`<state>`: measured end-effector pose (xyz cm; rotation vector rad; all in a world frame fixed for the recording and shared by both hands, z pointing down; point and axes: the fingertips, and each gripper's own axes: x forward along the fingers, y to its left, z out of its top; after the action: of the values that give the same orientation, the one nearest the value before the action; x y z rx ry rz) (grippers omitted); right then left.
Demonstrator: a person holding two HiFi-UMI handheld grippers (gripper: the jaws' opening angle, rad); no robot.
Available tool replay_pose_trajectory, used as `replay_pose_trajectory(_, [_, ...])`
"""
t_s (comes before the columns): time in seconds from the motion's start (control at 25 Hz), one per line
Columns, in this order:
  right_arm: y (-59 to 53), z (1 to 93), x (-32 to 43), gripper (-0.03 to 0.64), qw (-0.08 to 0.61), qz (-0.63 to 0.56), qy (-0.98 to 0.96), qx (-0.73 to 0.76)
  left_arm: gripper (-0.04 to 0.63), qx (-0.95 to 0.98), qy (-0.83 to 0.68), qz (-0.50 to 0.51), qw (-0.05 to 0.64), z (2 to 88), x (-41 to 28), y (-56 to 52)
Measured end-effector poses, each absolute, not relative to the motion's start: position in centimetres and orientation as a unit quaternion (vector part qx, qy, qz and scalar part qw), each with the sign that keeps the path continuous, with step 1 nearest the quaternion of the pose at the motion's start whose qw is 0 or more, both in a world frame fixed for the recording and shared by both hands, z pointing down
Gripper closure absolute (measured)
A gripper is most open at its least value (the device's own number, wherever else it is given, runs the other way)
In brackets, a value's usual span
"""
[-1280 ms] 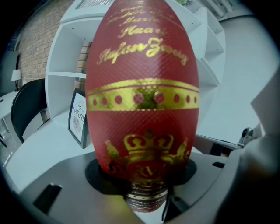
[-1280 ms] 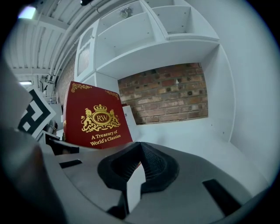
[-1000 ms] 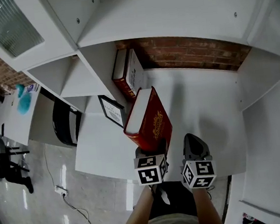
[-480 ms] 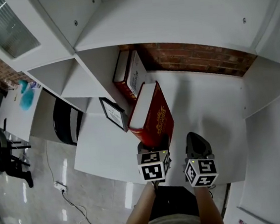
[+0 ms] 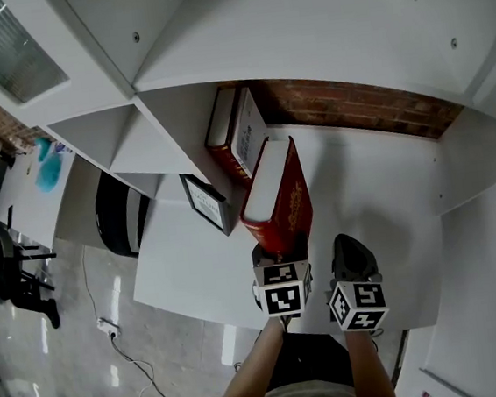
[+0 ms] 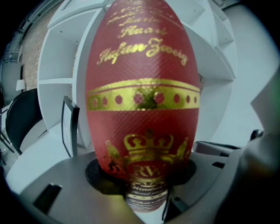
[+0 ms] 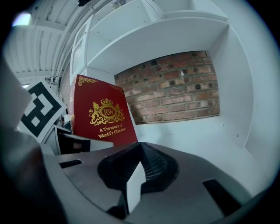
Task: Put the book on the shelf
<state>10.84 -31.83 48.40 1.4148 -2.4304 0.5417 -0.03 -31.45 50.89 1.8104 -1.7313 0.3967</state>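
The left gripper's (image 6: 146, 177) jaws clench the lower spine of a red, gold-stamped book (image 6: 144, 87), which stands upright in the open bay of a white shelf (image 5: 379, 188). Its long axis is vertical and its title end is up. The spine faces the person at 6 o'clock and the page edge points to 12 o'clock, toward the brick wall (image 5: 353, 107). Whether its foot touches the shelf board cannot be told. At 3 o'clock of it, the right gripper (image 5: 353, 257) hovers empty, its jaws pressed together. A second book (image 5: 239, 132) leans on the divider at 11 o'clock, and a small frame (image 5: 204, 202) stands at 9 o'clock.
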Motion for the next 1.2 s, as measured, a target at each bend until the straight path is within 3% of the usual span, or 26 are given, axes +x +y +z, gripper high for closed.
replay_pose_trajectory(1.2, [-34.8,51.2,9.4,0.601,0.154,0.210,-0.820,0.509,0.353,0.661,-0.674,0.173,0.279,56.8,-3.2,-39.2])
